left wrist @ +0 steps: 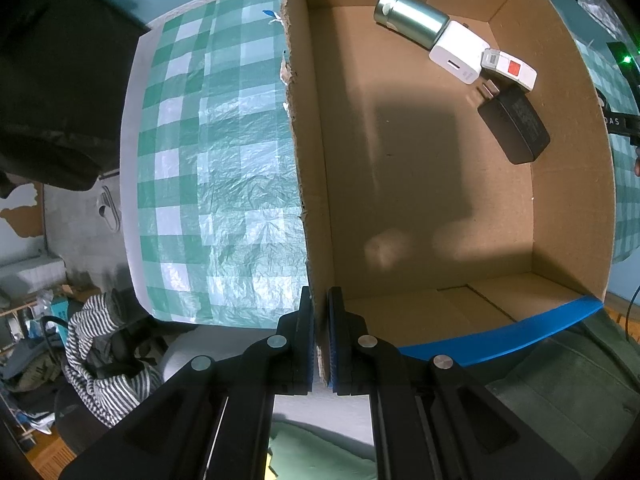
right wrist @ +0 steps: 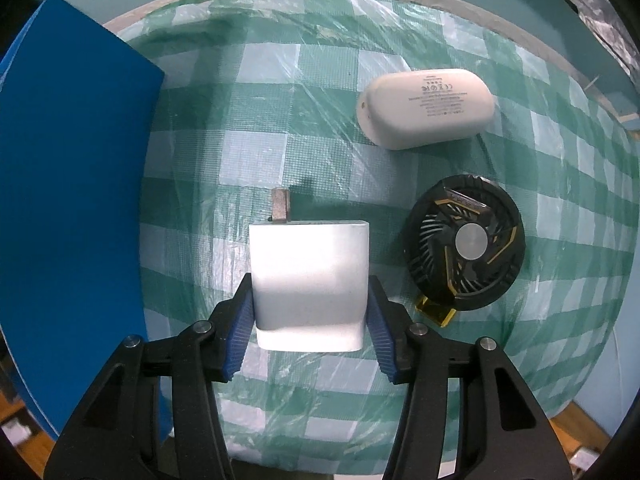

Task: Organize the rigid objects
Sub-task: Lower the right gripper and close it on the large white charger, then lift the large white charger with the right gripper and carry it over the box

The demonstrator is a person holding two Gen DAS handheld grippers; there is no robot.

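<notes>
The left tongs [left wrist: 320, 336] are pinched narrow on the cardboard box's [left wrist: 568, 208] torn wall. Far ahead inside it, a metal cylinder [left wrist: 412, 18], white adapter [left wrist: 458, 52] and black adapter [left wrist: 516, 124] are seen. The white charger [right wrist: 310, 280] is gripped between the right tongs [right wrist: 310, 334]; ahead and right on the tabletop [right wrist: 224, 152], a fan [right wrist: 464, 246] and power bank [right wrist: 426, 108] are lying.

Tablecloth [right wrist: 320, 92]: green/white check. Cardboard box [left wrist: 420, 200]: brown inside, blue outside w/ blue rim. In box: silver-green canister [left wrist: 412, 18], white USB charger [left wrist: 456, 52], white device w/ red label [left wrist: 510, 68], black adapter [left wrist: 516, 124]. White wall charger [right wrist: 308, 284], off-white power bank [right wrist: 426, 108], black/gold fan [right wrist: 466, 244].
</notes>
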